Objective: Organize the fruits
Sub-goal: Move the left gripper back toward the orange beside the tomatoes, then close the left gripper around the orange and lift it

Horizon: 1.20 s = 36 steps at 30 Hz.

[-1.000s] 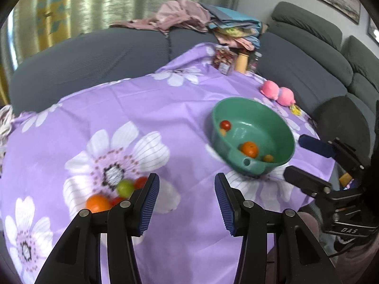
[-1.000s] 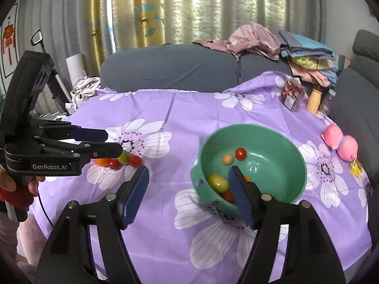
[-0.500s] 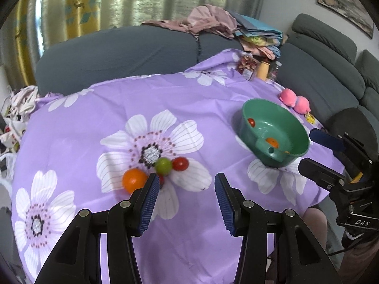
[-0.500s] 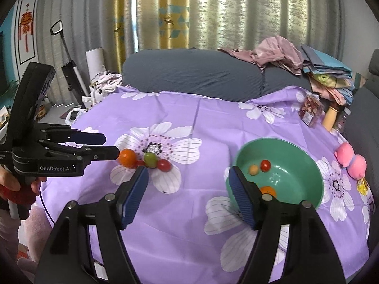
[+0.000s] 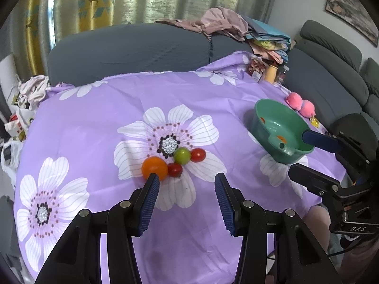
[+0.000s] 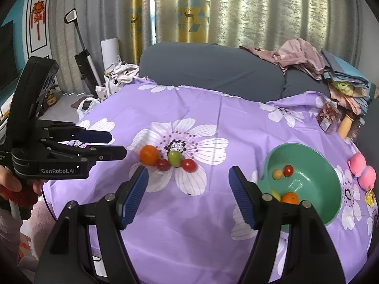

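1. Writing: the left gripper (image 6: 118, 145), seen from the right wrist view, carries white lettering "GenRobot.AI" on its black body. The right gripper (image 5: 305, 151), seen from the left wrist view, shows "DAS" low on its housing. A red hanging ornament on the far wall bears marks too small to read.
2. Jaws: both grippers hold nothing. The left one's blue pads stand narrowly apart; the right one's stand wider.
3. Fruit: an orange fruit (image 6: 148, 154), a dark red tomato (image 6: 163, 164), a green fruit (image 6: 174, 158) and a red tomato (image 6: 189, 165) sit touching in a row on the purple flowered cloth (image 6: 213, 224). The green bowl (image 6: 331, 177) to their right holds more fruit.
4. Change: a second ago the left wrist view centred near the bowl with the row at its lower left; now the row sits ahead of the left pads, and the bowl lies far right.
5. Hard to see: the right gripper's finger covers part of the bowl's contents, possibly a yellow fruit. The packets (image 6: 329, 116) at the cloth's far corner are blurred.
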### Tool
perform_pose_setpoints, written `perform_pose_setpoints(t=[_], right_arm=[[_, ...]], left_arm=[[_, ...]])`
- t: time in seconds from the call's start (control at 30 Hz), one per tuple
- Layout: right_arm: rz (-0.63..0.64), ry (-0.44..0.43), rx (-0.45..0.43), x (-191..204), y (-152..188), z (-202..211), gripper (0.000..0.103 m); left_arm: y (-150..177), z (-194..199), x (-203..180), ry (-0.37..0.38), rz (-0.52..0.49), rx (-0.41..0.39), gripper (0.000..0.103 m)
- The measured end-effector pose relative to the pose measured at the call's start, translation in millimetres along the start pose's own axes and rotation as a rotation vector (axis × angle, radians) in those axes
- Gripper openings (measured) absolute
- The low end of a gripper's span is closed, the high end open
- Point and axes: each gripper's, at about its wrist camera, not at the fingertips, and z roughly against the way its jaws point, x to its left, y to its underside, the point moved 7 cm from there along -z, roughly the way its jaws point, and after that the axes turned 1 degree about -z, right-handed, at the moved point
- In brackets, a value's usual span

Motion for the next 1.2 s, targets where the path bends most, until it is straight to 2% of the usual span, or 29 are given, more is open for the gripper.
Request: perform_pose_setpoints(t=[0.53,0.73,1.07,1.2], right_arm=[[0.038,-0.03,0.063,27,0,-31,0.071],[0.032,-0.055,0.113,31,8,-52,0.071],[-0.035,-0.167,0.228,35,31,-99,0.07],[-0.092,-0.266,0.253,41,35,-113,0.07]], left_arm=[[8,-12,18,0.024,0.021,0.02,0.048],[9,-22,26,0.027,0.035,0.04,0.048],[13,-45,42,0.05,0.042,0.082,0.048],[7,-55,48,0.052,0.024,0.09,0.048]])
